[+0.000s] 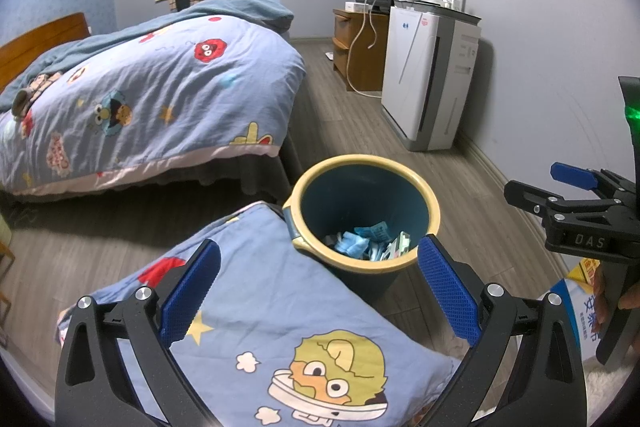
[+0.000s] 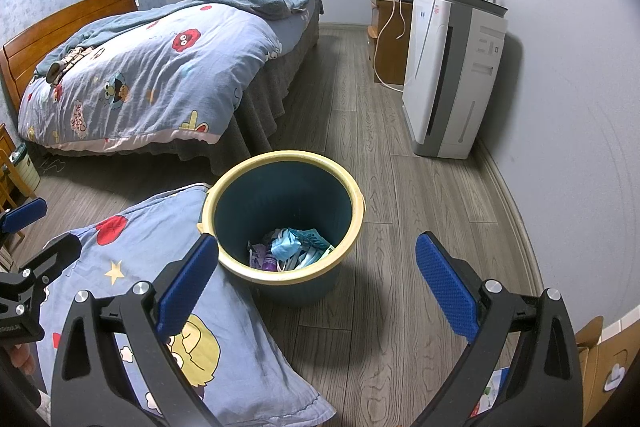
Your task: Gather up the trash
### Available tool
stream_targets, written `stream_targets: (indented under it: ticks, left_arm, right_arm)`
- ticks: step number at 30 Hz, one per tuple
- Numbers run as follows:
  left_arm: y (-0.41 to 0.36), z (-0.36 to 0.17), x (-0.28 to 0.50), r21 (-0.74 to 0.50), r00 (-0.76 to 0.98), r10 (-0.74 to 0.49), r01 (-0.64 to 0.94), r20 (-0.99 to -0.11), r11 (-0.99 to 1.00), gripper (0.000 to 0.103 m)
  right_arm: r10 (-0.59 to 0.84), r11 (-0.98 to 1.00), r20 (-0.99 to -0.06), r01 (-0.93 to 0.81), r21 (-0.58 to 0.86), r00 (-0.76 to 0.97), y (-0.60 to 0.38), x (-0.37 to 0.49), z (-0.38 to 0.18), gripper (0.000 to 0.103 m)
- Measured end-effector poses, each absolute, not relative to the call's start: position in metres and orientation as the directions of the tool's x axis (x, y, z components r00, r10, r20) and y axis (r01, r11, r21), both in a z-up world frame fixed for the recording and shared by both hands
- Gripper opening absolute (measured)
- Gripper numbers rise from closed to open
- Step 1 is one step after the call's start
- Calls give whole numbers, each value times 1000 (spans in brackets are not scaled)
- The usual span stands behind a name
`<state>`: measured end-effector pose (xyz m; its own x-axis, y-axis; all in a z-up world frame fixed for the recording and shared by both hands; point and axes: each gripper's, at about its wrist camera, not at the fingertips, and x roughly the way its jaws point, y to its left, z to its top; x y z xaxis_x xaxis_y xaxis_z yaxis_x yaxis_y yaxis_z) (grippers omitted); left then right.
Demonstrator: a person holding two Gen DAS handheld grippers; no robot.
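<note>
A dark teal trash bin with a yellow rim stands on the wood floor, holding crumpled blue and white wrappers. My left gripper is open and empty, hovering over a cartoon-print pillow just short of the bin. My right gripper is also open and empty, above the floor at the bin's near side. In the left wrist view the right gripper shows at the right edge. At the left edge of the right wrist view is the left gripper.
A bed with a cartoon quilt fills the left. A white air purifier and a wooden TV cabinet line the right wall. A blue and white package lies at the right, and a cardboard box sits by the wall.
</note>
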<state>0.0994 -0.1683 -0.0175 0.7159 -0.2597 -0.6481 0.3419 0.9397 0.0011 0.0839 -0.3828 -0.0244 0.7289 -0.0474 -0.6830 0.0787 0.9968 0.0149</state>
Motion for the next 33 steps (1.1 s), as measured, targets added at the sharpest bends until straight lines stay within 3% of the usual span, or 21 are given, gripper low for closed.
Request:
stream_targets:
  ticks: [33]
  left_arm:
    - [-169, -18, 101, -7, 708, -265, 345, -654, 938, 98]
  right_arm:
    - [-46, 997, -685, 79, 16, 727, -384, 85, -24, 97]
